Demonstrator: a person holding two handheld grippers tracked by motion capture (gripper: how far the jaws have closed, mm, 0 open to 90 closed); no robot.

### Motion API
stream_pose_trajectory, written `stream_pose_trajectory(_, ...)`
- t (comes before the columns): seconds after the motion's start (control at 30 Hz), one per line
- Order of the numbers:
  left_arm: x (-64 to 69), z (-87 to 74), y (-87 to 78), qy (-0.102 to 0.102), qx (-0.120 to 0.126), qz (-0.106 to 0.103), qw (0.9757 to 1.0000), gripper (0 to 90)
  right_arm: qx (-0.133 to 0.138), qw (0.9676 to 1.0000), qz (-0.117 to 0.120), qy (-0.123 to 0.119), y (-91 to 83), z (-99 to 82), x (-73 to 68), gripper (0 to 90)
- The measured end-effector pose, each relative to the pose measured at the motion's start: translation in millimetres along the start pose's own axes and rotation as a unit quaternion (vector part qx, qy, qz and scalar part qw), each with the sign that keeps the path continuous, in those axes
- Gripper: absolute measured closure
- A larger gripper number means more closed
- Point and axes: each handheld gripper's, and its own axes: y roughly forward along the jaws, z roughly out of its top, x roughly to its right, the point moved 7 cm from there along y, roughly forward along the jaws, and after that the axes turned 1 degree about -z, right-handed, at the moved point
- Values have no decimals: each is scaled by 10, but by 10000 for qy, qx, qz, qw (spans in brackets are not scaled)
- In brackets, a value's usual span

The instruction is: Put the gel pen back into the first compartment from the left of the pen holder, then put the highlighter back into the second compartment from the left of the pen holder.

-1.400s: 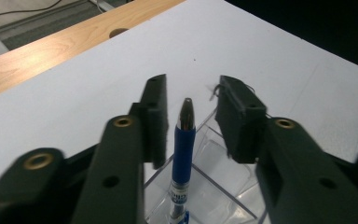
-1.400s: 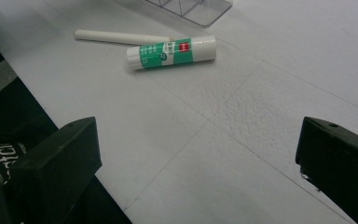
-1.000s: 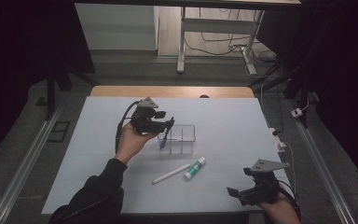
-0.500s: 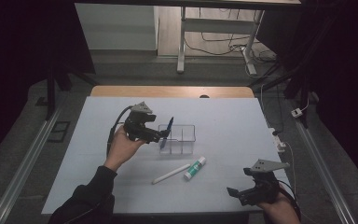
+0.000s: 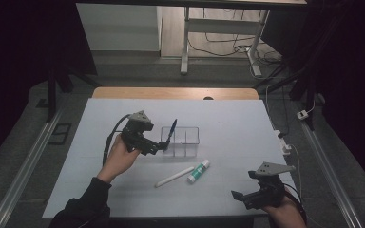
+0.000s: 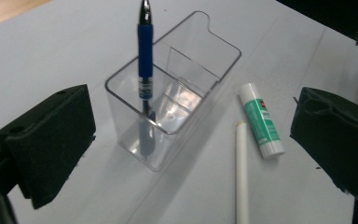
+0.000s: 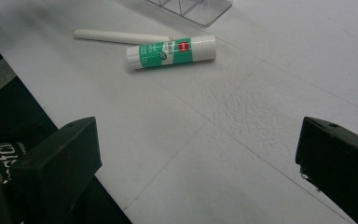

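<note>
The step in hand is judged to be the release of a blue pen (image 6: 145, 56) into a clear plastic organizer (image 6: 214, 51) with divided compartments, which stands near the middle of the white table (image 5: 228, 118). In the left gripper view the pen is seen standing tip-up and slightly tilted in the nearest end compartment, leaning against its wall, and no pad is touching it. The left gripper (image 5: 161, 147) is held just beside that end of the organizer; its jaws have just been opening and now stand wide apart, with nothing pressed between them, the organizer lying beyond them rather than within the grip. The right gripper (image 5: 240, 197) is rested near the table's front edge, well apart from the organizer, and its jaws are likewise spread with only bare table seen between them. Two things are left lying flat on the table between the organizer and the right gripper: a green-and-white glue stick (image 7: 170, 50) and, just beside it, a white stick-shaped item (image 7: 121, 36), possibly a chalk or a capped pen. The next move is judged to call for the left gripper to be drawn clear without knocking the pen, and for one of the lying items to be approached from above, with the jaws set across its narrow width.
</note>
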Motion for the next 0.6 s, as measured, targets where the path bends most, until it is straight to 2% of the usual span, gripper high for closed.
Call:
stream_pose_trajectory(0.23,103,-67,-15,26,11,-270,9996,0,4,10000,10,-30,-9,-1,-1,0)
stream_pose_trajectory(0.4,179,-124,-20,111,-111,-173,9997,0,16,10000,14,-29,-4,2,-5,0)
stream_pose_trajectory(0.6,263,-162,-10,148,-150,-221,9995,0,19,10000,14,-31,-5,2,-7,0)
